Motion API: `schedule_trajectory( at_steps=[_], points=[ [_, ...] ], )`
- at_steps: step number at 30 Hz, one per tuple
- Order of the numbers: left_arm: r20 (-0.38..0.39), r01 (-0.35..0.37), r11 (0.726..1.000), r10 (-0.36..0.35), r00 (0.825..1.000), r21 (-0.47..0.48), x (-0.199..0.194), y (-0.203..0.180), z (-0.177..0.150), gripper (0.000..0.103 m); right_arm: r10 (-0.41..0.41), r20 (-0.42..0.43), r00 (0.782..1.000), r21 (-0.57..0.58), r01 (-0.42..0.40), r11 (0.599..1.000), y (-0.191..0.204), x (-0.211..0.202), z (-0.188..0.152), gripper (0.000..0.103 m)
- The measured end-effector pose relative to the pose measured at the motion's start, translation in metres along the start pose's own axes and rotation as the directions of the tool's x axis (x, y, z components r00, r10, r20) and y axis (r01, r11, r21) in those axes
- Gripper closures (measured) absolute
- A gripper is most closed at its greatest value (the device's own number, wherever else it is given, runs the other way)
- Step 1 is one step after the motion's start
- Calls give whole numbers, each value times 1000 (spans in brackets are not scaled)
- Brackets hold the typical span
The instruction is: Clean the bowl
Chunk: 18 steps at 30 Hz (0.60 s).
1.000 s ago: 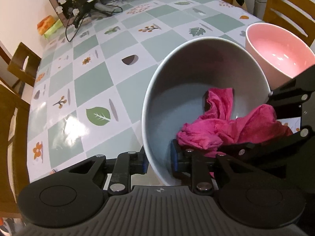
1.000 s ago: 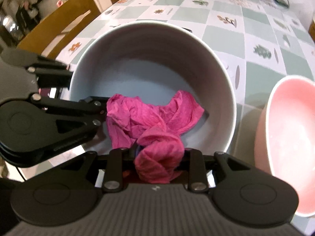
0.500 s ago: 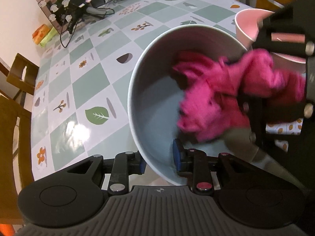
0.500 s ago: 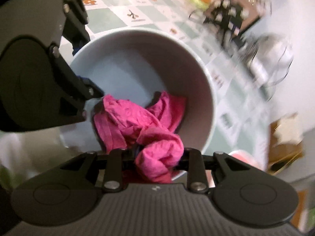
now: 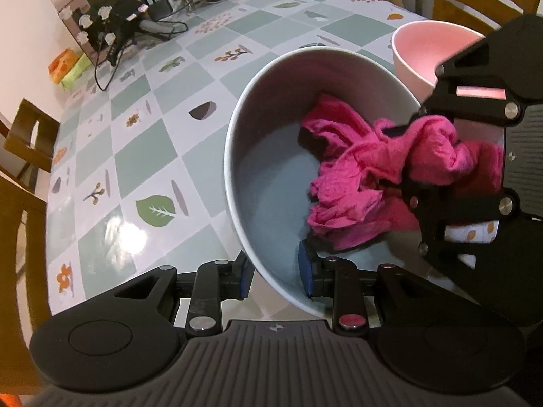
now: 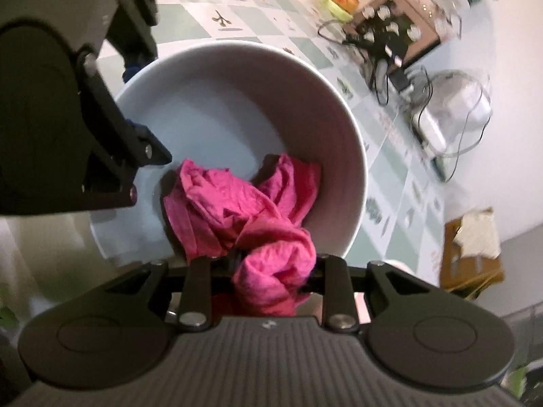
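The left tongs (image 5: 275, 276) are straddling the near rim of the grey bowl (image 5: 271, 156), one finger outside the wall and one inside; their jaws have just been opening a little, the rim between them, and I cannot tell whether the pads are gripping it. The bowl is tilting over the table (image 5: 142, 142), mouth toward both tongs. The right tongs (image 6: 268, 268) are clenching the pink cloth (image 6: 237, 203), which is trailing ahead of them onto the bowl's far inner wall. Compared with a second ago, the cloth is lying higher up that wall, and the right tongs are rolled over.
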<state>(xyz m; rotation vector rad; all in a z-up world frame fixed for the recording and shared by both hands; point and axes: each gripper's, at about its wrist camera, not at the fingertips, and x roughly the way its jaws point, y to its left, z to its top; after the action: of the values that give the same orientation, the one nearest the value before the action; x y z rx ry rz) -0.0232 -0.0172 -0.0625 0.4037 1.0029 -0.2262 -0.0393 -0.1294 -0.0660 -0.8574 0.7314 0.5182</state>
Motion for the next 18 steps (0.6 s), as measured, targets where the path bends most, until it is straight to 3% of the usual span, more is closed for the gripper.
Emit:
schedule_trajectory(
  at_steps=[3, 6, 11, 13, 15, 18],
  points=[
    [-7, 27, 999, -27, 1000, -47, 2, 3, 0, 70, 69, -21, 997, 110, -66, 992, -4, 1, 0, 74],
    [-1, 27, 997, -27, 1000, -71, 1, 6, 0, 70, 159, -29, 987, 247, -147, 958, -13, 2, -6, 74],
    [1, 32, 992, -32, 999, -120, 1, 14, 0, 76, 291, -2, 957, 437, -260, 861, -29, 6, -14, 73],
    [1, 31, 991, -32, 999, -132, 1, 15, 0, 83, 374, 32, 927, 542, -330, 773, -39, 10, -17, 73],
    [7, 33, 991, -33, 999, -129, 0, 14, -1, 82, 411, 59, 910, 593, -363, 719, -44, 13, -19, 73],
    [13, 23, 994, -22, 1000, -107, 0, 12, -1, 82, 406, 66, 912, 594, -363, 718, -42, 11, -21, 74]
  ],
)
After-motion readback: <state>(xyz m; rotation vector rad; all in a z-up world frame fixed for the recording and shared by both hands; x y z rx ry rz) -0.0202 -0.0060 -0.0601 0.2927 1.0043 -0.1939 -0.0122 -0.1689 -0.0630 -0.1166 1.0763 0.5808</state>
